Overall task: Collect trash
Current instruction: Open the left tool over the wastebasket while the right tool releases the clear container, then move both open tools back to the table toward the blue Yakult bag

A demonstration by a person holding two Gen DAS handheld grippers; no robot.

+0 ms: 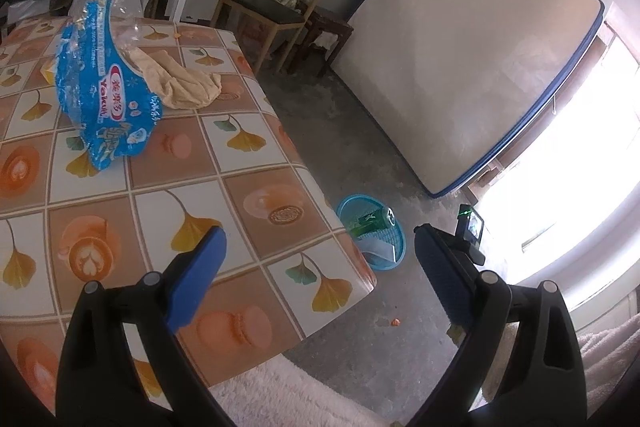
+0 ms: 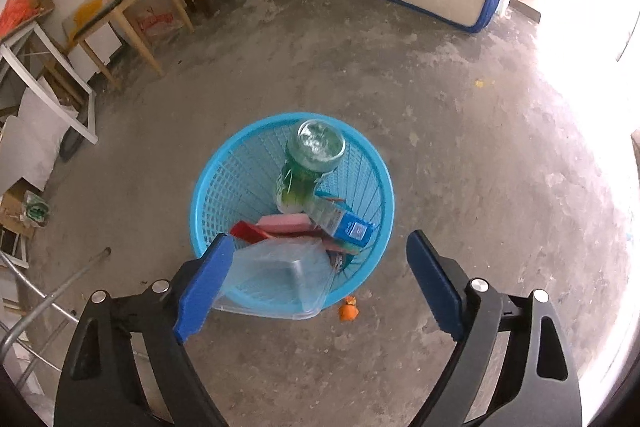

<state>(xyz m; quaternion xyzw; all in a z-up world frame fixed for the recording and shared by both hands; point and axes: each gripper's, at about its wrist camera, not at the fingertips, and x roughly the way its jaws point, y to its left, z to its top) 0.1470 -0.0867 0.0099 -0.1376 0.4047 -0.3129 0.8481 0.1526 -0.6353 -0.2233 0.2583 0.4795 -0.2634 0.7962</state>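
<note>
Right wrist view: you are hovering your right gripper, released, above the basket holding trash; left gripper released too.

On the table, a wrapper stands at ten o'clock, a cloth just right of it. The basket sits on the floor beyond the table's corner, holding a bottle, cartons and a tray.
</note>
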